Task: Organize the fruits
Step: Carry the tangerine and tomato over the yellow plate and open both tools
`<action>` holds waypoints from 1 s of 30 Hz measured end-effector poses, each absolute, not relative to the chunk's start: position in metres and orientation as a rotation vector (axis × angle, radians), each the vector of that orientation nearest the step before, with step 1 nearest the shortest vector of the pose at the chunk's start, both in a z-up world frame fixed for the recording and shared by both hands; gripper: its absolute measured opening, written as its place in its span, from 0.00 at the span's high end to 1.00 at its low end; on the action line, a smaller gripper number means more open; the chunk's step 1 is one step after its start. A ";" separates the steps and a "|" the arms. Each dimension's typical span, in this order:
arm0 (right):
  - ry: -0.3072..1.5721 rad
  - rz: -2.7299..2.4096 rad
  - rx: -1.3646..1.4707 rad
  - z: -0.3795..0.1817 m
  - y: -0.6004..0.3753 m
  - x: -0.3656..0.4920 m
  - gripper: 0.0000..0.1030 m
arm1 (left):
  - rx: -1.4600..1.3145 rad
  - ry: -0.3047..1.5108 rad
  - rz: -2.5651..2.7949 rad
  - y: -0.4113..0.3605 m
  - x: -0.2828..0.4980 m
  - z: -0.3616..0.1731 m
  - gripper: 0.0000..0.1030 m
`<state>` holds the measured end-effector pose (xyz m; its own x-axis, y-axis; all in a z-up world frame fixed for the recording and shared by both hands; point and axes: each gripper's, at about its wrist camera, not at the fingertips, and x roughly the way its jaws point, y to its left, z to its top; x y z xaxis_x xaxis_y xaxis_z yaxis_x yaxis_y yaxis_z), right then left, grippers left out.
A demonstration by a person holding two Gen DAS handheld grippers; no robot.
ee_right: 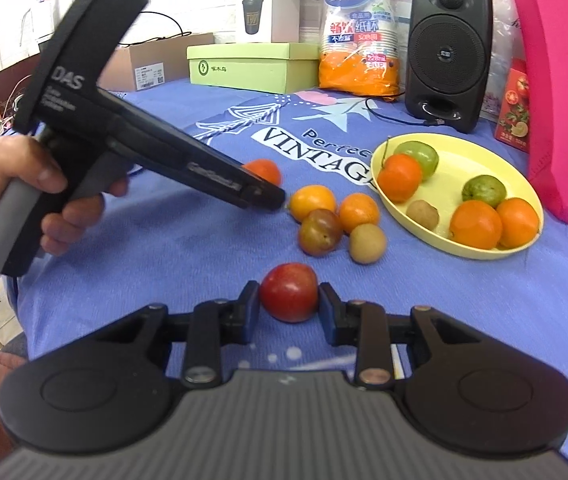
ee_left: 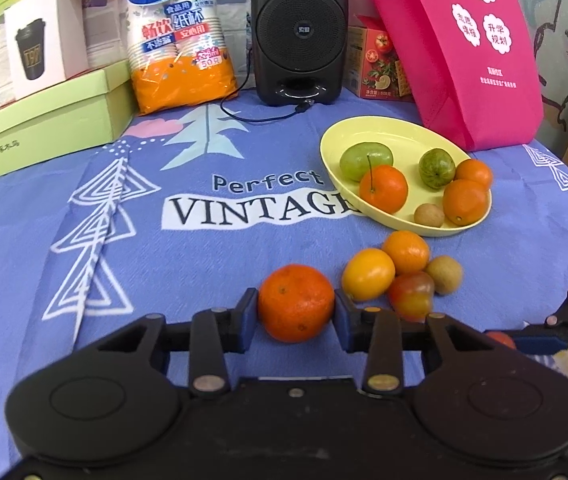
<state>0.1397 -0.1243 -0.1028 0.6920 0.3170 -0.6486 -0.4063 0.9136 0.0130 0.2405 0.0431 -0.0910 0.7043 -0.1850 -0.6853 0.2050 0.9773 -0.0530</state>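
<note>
Mandarin [ee_left: 295,302], clamped across its middle in the left claw [ee_left: 295,312]: light, firm, dimpled rind; red plum-like fruit [ee_right: 288,292], likewise clamped in the right claw [ee_right: 288,305]: smooth, probably bruisable; yellow dish [ee_left: 367,130] ahead-right.

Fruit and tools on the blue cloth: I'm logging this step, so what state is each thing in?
Left tool: shut on the orange.
Right tool: shut on the red fruit.
Yellow plate: holds six fruits.
Loose cluster: four fruits on the cloth, outside the plate.
Speaker: upright, cable end lying unplugged on the cloth.
Green box: lid closed.
</note>
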 end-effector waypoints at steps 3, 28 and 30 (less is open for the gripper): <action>0.695 0.393 -0.129 -0.103 -0.129 0.133 0.70 | 0.009 0.759 -0.212 0.048 0.228 -0.087 0.63; 0.596 0.291 -0.146 -0.070 -0.173 0.159 0.70 | 0.060 0.693 -0.316 0.000 0.267 -0.032 0.63; 0.587 0.284 -0.168 -0.066 -0.173 0.170 0.70 | 0.081 0.687 -0.319 -0.012 0.284 -0.029 0.63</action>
<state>0.1702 -0.1734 -0.0663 0.7956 0.2155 -0.5662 -0.3101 0.9477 -0.0751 0.2837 -0.0124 -0.0285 0.7269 -0.2622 -0.6346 0.3154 0.9485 -0.0306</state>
